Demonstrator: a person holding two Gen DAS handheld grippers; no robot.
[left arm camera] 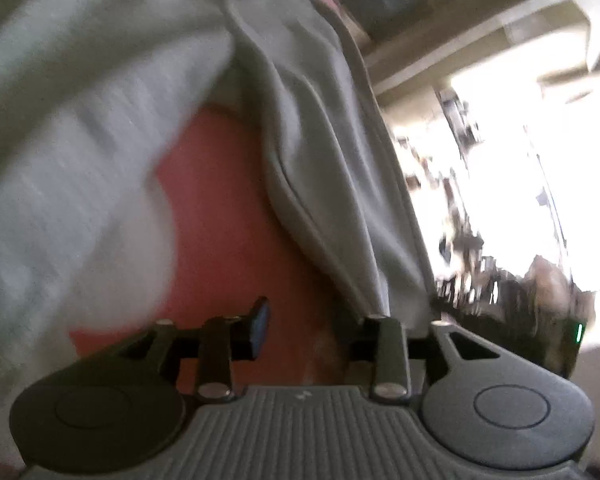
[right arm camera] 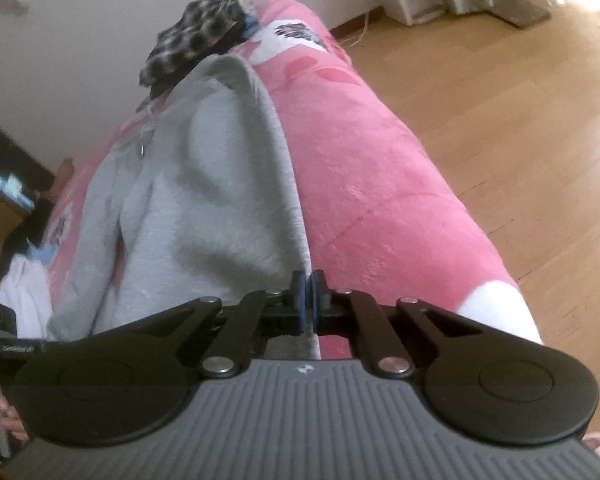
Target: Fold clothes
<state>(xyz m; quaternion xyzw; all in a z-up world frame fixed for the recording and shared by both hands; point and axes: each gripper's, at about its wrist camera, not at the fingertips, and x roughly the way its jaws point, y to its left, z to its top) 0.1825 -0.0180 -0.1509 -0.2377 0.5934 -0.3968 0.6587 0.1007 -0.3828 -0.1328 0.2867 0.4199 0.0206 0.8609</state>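
Right hand-held gripper pinched on grey garment hem (left agape).

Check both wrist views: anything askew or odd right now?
Only the grip looks uneven. The right gripper pinches the grey garment edge, while the left gripper is open, fabric draped over one finger. The left view is motion-blurred.

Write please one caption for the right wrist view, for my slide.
Right gripper shut on the edge of a grey garment spread over a pink blanket.
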